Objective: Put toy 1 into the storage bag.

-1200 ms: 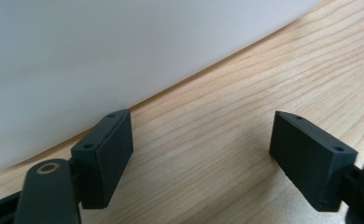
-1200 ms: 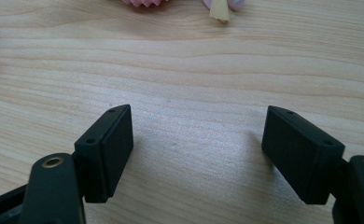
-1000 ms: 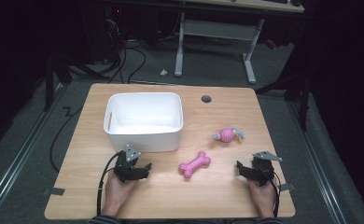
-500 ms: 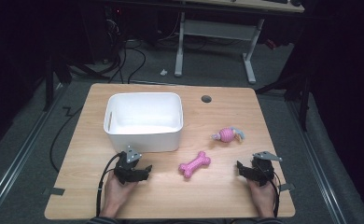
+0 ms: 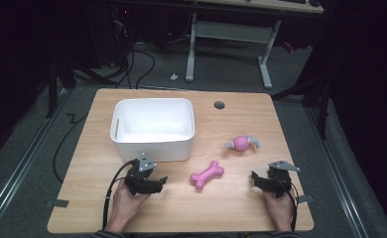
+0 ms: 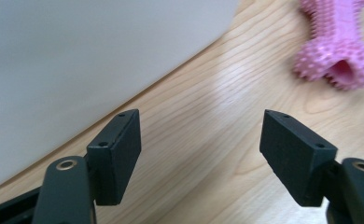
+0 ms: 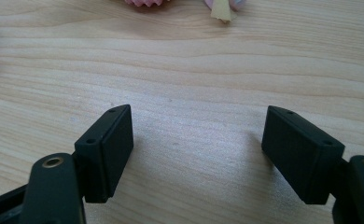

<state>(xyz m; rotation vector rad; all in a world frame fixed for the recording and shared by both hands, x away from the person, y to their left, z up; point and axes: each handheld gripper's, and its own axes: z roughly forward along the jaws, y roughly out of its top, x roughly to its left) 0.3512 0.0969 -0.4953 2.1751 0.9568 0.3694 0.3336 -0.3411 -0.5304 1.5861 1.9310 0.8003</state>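
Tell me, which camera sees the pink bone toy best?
The high view: there the whole pink bone toy lies on the table, between the two grippers and in front of the white bin. The left gripper view catches just one knobbly end at its top right corner. The right gripper view has no clear sight of it.

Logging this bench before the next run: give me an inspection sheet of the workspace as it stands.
Surface: wooden table, round hole near the far edge.
Job's things: pink bone toy and pink ball toy lying apart; white bin beside them.
Clutter: nothing seen.
Grippers: left gripper open, its jaws have just been closing with nothing between; right gripper open, nothing between.
Cables: black cable trails from the left gripper.
Surroundings: dark floor, desk legs behind.
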